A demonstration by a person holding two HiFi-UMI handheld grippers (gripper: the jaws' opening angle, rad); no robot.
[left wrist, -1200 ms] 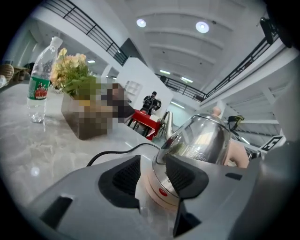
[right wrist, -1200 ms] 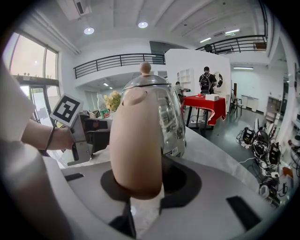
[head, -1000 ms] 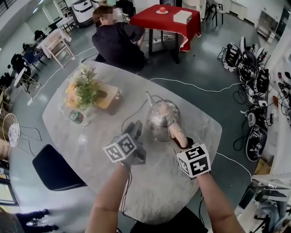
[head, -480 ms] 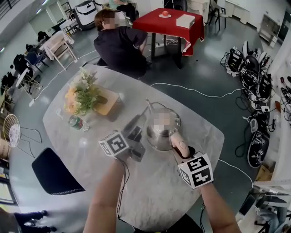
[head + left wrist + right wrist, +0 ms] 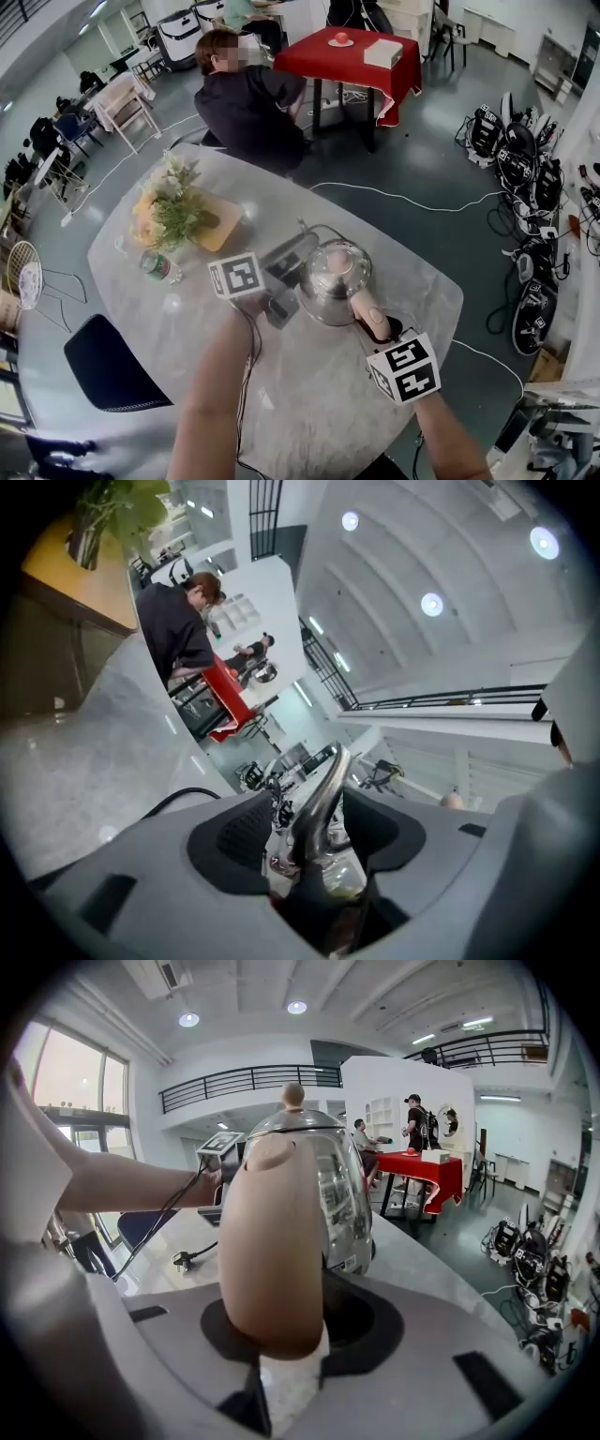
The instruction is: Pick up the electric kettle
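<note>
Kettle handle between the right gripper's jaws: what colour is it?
Beige-pink, a matte handle on the shiny steel electric kettle; clearest in the right gripper view.

Bare tabletop (image 5: 319, 398) along the near edge, kettle (image 5: 330, 286) mid-table, flowers (image 5: 169, 202) and jar (image 5: 157, 267) crowding the left side.

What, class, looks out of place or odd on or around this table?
A power plug lies loose on the table, plugged into nothing visible. A white cable trails across the floor behind it. Nothing looks spilled or damaged.

Bright ceiling lights (image 5: 431, 603) — dark fisheye edges, foreground seemingly soft.
</note>
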